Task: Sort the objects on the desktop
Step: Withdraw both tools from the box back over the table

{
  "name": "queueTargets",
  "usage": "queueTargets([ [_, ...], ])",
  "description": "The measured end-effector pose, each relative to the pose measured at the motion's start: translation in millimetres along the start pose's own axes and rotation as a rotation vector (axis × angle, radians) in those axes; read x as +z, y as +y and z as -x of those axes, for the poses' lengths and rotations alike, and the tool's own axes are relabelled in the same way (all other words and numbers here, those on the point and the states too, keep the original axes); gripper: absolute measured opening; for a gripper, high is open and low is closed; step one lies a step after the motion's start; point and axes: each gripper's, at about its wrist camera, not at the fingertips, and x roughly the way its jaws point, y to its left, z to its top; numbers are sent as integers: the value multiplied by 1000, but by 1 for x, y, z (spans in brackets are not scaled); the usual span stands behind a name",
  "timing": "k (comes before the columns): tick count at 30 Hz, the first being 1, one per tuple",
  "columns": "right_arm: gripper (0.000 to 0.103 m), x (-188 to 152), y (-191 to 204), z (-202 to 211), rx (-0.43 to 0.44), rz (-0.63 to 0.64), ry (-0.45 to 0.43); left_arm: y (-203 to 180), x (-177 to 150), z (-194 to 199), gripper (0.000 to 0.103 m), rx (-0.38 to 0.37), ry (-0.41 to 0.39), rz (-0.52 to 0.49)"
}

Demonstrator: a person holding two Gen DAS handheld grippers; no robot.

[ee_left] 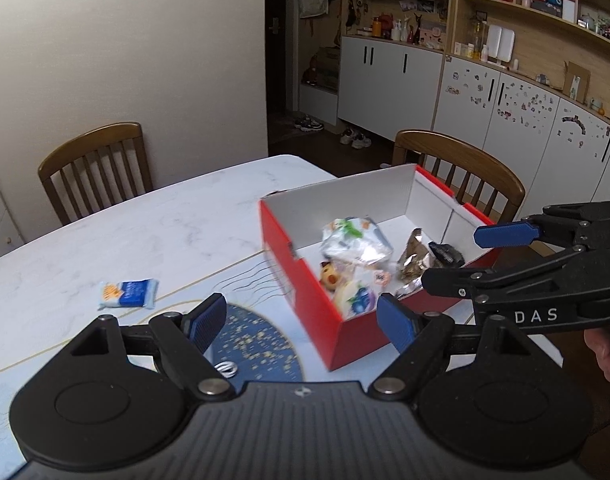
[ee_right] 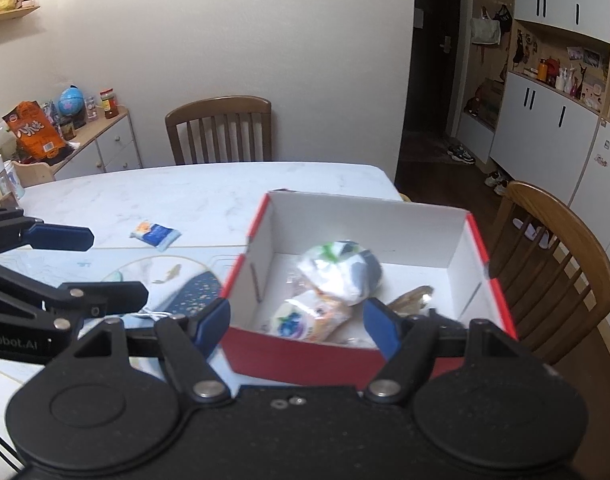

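Observation:
A red shoebox [ee_left: 305, 304] with a white inside stands on the marble table [ee_left: 177, 216]. It holds several snack packets: a silver-white one [ee_left: 355, 242], a blueberry one [ee_left: 359, 300] and a brown foil one [ee_left: 415, 260]. A blue-and-white packet [ee_left: 128, 294] lies alone on the table, left of the box. My left gripper [ee_left: 301, 322] is open and empty by the box's near corner. My right gripper [ee_left: 465, 258] hangs open at the box's right side. In the right wrist view the right gripper [ee_right: 296, 327] straddles the box's [ee_right: 305, 356] near left corner, touching nothing. There the left gripper [ee_right: 113, 265] is open, near the loose packet [ee_right: 155, 234].
A placemat with a dark blue speckled patch [ee_left: 257, 344] lies under the grippers, with a small white coil [ee_left: 225, 370] on it. Wooden chairs [ee_left: 95, 168] [ee_left: 461, 172] stand at the far sides. A hand [ee_left: 609, 356] holds the right gripper. A low cabinet [ee_right: 105, 144] stands far left.

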Motion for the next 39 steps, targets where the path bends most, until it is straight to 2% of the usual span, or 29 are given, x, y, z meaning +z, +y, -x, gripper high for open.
queueTargets([
  [10, 74, -8, 53, -5, 15, -1, 3, 46, -28, 25, 82, 29, 4, 27],
  [14, 79, -10, 71, -11, 34, 14, 8, 64, -36, 30, 83, 47, 8, 38],
  [29, 87, -18, 122, -49, 82, 98, 45, 132, -71, 12, 86, 136, 50, 126],
  [32, 89, -18, 127, -59, 88, 105, 52, 144, -80, 1, 90, 171, 78, 135],
  [35, 90, -19, 131, -70, 96, 110, 60, 155, -86, -10, 101, 176, 88, 153],
  [39, 90, -21, 134, -86, 104, 119, 77, 166, -92, -26, 103, 175, 90, 176],
])
